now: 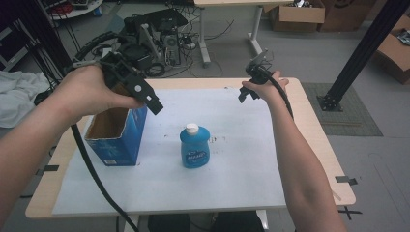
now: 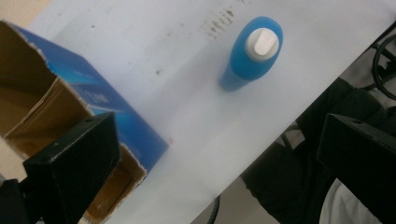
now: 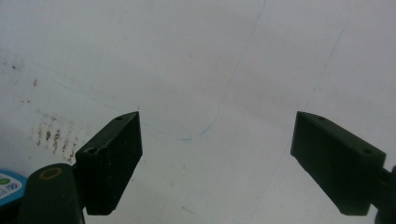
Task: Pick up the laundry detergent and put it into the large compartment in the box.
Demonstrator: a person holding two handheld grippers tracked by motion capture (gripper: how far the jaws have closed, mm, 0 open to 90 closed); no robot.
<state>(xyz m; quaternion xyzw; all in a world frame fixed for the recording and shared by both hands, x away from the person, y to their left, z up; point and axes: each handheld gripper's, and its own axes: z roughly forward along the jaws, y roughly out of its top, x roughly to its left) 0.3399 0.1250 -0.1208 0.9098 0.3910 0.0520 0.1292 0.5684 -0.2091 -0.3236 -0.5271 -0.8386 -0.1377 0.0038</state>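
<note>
Standing upright, blue bottle (image 1: 195, 146) wears white cap (image 1: 192, 128)

- The blue bottle (image 1: 195, 146) standing on the table's white sheet carries a front label (image 1: 195, 157) with one large white word on a dark blue band; it looks like a brand name, but the letters are too blurred in the high view to read with certainty.
- The blue carton (image 1: 117, 139) has pale print low on its front face (image 1: 111, 155); it is too small to read.
- In the right gripper view, a sliver of a label (image 3: 8, 185) shows at the bottom left with a green mark and tiny print, illegible.
</note>
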